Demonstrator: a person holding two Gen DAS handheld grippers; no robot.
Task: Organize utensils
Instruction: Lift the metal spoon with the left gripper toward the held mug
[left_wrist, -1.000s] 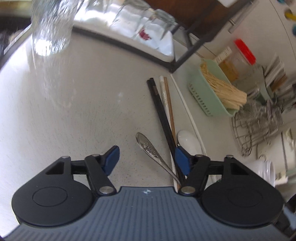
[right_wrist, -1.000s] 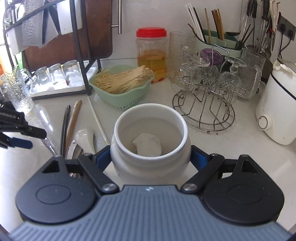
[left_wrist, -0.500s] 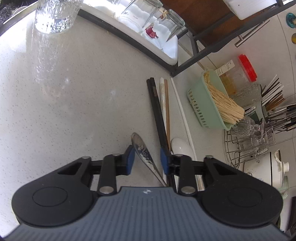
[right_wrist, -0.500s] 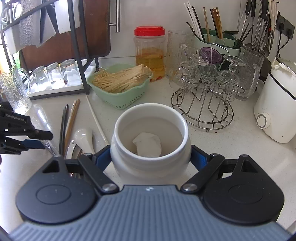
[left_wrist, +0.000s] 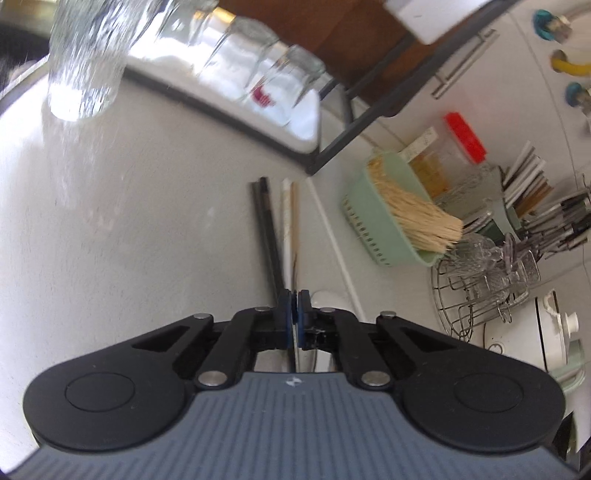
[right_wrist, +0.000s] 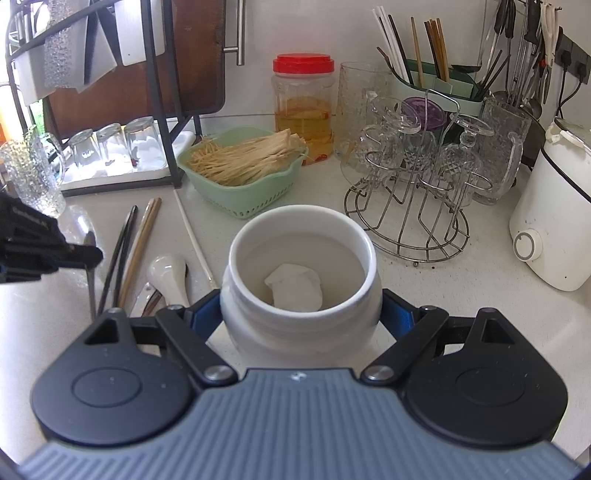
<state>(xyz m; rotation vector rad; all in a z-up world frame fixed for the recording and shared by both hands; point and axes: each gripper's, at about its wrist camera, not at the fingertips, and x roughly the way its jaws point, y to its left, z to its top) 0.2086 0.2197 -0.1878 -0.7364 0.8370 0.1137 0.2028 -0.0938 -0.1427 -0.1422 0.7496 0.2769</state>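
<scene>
Daylight fills both views, bright and even, coming from the left side. The counter (left_wrist: 110, 221) washes out to near white at the left of the left wrist view. That view is smeared by motion: the glass (left_wrist: 88, 62) and rack (left_wrist: 354, 96) are streaked. The right wrist view is sharp; the jar (right_wrist: 301, 273) shows clean edges and soft shadows. Fisheye bending curves the rack (right_wrist: 162, 110) and corners darken.
</scene>
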